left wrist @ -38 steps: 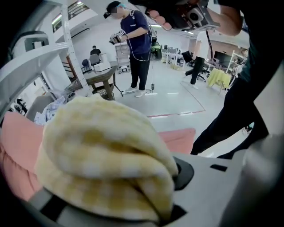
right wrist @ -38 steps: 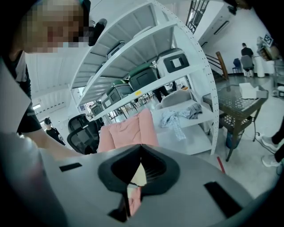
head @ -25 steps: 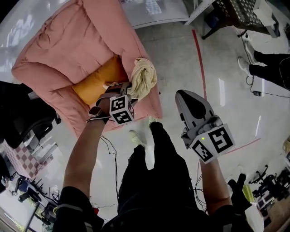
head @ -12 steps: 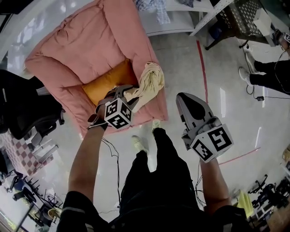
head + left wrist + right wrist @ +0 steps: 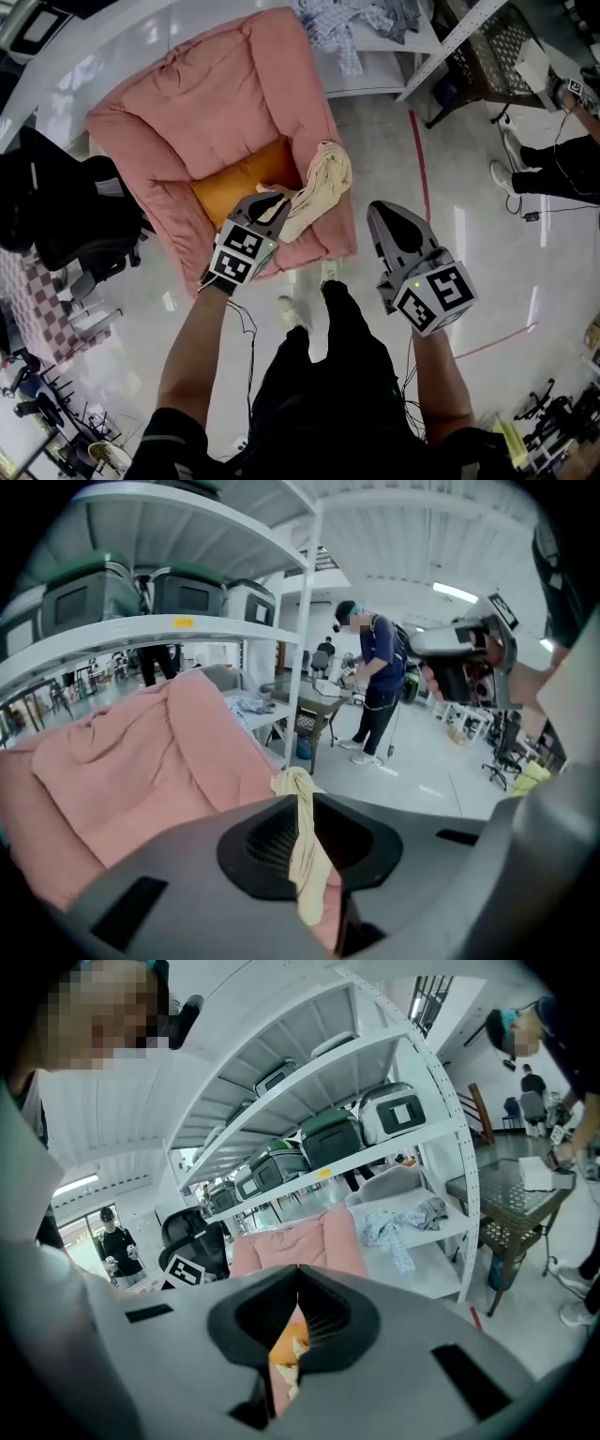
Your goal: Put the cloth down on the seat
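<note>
A cream cloth [image 5: 322,187] lies draped over the front right arm of a pink armchair [image 5: 187,122], whose seat holds an orange cushion [image 5: 239,178]. My left gripper [image 5: 274,201] has just been closing and is now shut on the cloth's near end. In the left gripper view the cloth [image 5: 306,850] hangs in a thin strip between the jaws of that gripper [image 5: 302,801]. My right gripper [image 5: 381,210] hovers to the right of the chair over the floor, shut with nothing held. In its own view the right gripper [image 5: 298,1269] points at the chair.
A black office chair [image 5: 56,216] stands left of the armchair. Behind it is a white shelf [image 5: 375,70] with loose clothes. A red tape line [image 5: 418,159] crosses the floor. A mesh table [image 5: 497,37] and a person's legs [image 5: 544,155] are at the right.
The left gripper has rolled, closed on the cloth and risen with its end. The right gripper has lifted slightly.
</note>
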`<state>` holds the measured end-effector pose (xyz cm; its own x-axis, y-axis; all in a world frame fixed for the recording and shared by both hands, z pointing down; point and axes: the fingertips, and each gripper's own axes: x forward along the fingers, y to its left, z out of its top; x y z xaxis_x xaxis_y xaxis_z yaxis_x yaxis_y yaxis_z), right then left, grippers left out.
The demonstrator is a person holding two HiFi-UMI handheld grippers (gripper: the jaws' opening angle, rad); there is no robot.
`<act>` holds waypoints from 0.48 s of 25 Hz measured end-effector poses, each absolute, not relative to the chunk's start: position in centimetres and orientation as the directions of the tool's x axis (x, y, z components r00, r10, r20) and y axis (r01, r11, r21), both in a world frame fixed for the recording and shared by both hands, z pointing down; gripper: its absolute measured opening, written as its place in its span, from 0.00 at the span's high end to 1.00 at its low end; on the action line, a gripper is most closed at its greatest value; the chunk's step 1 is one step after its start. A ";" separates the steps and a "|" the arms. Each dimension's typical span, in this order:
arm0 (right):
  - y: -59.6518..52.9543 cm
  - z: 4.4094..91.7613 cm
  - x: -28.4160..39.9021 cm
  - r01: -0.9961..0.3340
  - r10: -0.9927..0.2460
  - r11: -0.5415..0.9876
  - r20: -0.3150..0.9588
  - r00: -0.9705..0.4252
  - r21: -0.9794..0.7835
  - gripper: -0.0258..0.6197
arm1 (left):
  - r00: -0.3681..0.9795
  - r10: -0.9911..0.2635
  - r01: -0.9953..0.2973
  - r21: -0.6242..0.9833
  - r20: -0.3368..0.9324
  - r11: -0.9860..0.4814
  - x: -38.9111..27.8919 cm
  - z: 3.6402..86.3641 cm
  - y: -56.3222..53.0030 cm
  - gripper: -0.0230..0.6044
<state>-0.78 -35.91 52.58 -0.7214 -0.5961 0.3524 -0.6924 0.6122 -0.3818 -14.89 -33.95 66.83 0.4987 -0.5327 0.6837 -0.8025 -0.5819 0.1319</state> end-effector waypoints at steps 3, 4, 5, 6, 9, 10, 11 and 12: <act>-34.8 51.3 -1.5 -0.694 -0.603 0.621 0.344 -0.720 -0.364 0.95 | 0.495 -0.588 -0.833 0.157 0.640 -0.530 -15.6 64.5 -33.0 0.91; -34.6 50.9 -1.8 -0.694 -0.605 0.625 0.341 -0.720 -0.357 0.95 | 0.492 -0.601 -0.838 0.156 0.630 -0.522 -15.8 63.7 -32.8 0.91; -34.3 50.5 -2.0 -0.694 -0.606 0.629 0.338 -0.720 -0.351 0.95 | 0.489 -0.613 -0.842 0.153 0.621 -0.517 -16.0 62.9 -32.5 0.92; -34.0 50.2 -2.2 -0.693 -0.606 0.632 0.337 -0.721 -0.346 0.95 | 0.486 -0.623 -0.846 0.151 0.613 -0.512 -16.0 62.2 -32.2 0.92; -32.6 49.2 -2.6 -0.693 -0.609 0.638 0.331 -0.721 -0.337 0.95 | 0.479 -0.653 -0.855 0.143 0.586 -0.499 -16.1 59.8 -31.0 0.94; -32.1 48.7 -2.9 -0.692 -0.611 0.640 0.325 -0.722 -0.334 0.95 | 0.477 -0.665 -0.858 0.141 0.574 -0.494 -16.2 59.0 -30.6 0.94; -31.7 48.2 -3.2 -0.690 -0.613 0.645 0.317 -0.724 -0.329 0.95 | 0.475 -0.678 -0.861 0.140 0.561 -0.488 -16.3 58.1 -30.4 0.95; -31.4 47.7 -3.6 -0.689 -0.615 0.649 0.310 -0.725 -0.323 0.95 | 0.474 -0.689 -0.864 0.140 0.548 -0.483 -16.5 57.2 -30.1 0.95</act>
<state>-3.56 -31.37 47.73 -0.7248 -0.6154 0.3097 -0.6889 0.6489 -0.3229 -16.50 -30.10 57.24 0.4737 -0.6894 0.5480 -0.8644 -0.4830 0.1396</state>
